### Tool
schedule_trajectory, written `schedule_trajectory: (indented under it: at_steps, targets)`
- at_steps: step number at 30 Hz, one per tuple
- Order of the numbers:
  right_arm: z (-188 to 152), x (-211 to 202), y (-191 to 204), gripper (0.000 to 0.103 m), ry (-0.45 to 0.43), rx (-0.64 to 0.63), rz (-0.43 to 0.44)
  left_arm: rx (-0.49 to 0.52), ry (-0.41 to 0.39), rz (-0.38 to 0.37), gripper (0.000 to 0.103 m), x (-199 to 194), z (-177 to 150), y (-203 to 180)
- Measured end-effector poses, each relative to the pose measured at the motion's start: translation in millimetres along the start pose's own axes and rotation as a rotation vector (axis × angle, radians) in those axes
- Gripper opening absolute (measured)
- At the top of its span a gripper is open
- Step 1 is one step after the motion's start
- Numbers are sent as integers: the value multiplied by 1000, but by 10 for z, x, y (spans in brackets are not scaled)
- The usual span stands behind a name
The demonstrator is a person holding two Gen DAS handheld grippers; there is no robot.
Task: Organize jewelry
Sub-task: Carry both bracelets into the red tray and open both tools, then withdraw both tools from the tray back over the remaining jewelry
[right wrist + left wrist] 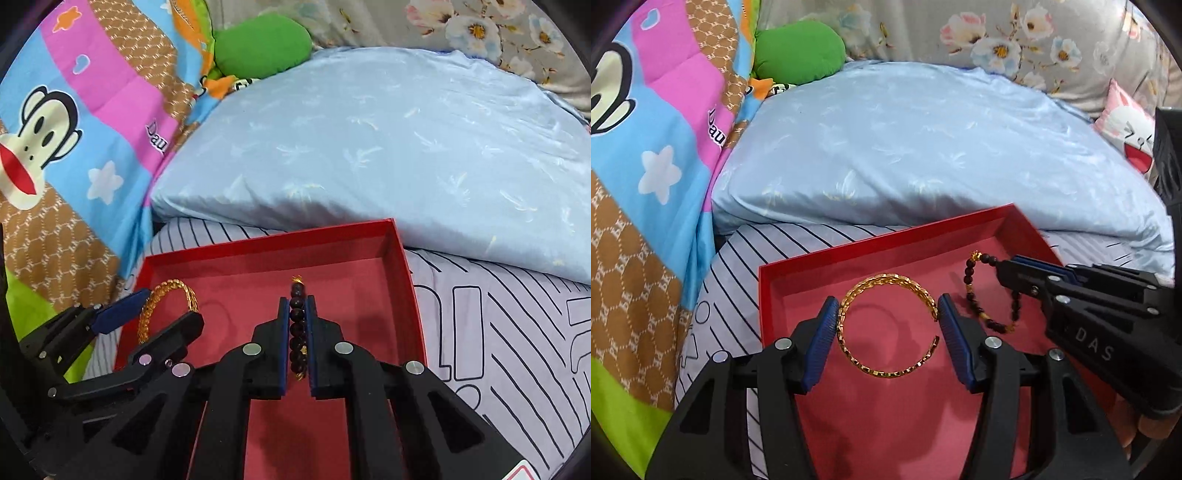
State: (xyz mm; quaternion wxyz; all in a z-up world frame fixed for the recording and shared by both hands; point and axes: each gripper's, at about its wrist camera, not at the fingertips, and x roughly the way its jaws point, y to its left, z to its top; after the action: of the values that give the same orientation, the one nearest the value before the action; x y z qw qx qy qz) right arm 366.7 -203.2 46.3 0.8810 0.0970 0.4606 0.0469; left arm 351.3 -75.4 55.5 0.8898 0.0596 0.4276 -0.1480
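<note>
Left gripper (886, 306): ribbed blue jaws touch both sides of the open gold chain-link bangle (886, 328). Right gripper (297, 314): jaws clamp the dark beaded bracelet (297, 325), partly hidden, above the red box (402, 280).

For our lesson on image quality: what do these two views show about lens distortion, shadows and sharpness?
Left wrist view: the fisheye bows the red box's rim, dark corners frame the picture, and the gold bangle casts a soft shadow on the lining. Right wrist view: the beaded bracelet looks slightly soft close up; no glare.
</note>
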Motion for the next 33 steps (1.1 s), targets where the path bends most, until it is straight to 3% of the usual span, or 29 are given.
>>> schedule_trajectory:
  at_steps: [2, 4, 6, 11, 20, 25, 28, 33]
  targets:
    - [-25, 18, -42, 13, -9, 4, -23, 19, 6, 26, 53, 70, 9, -19]
    - [-52, 12, -89, 29, -16, 24, -32, 28, 4, 29, 54, 102, 25, -23]
    - [-69, -19, -104, 35, -33, 31, -54, 40, -29, 68, 61, 100, 43, -25]
    - [-96, -88, -147, 36, -72, 74, -99, 48, -57, 82, 71, 117, 99, -16]
    - [-111, -157, -164, 36, -105, 105, -142, 54, -67, 55, 73, 62, 151, -46]
    - [-247, -490, -46, 50, -157, 49, -165, 35, -88, 59, 75, -212, 48, -33]
    - [-417, -758, 31, 55, -190, 1, -184, 17, -107, 62, 81, -445, -88, 0]
    - [-779, -1165, 110, 59, -207, -39, -184, -22, -121, 50, 81, -839, -383, 46]
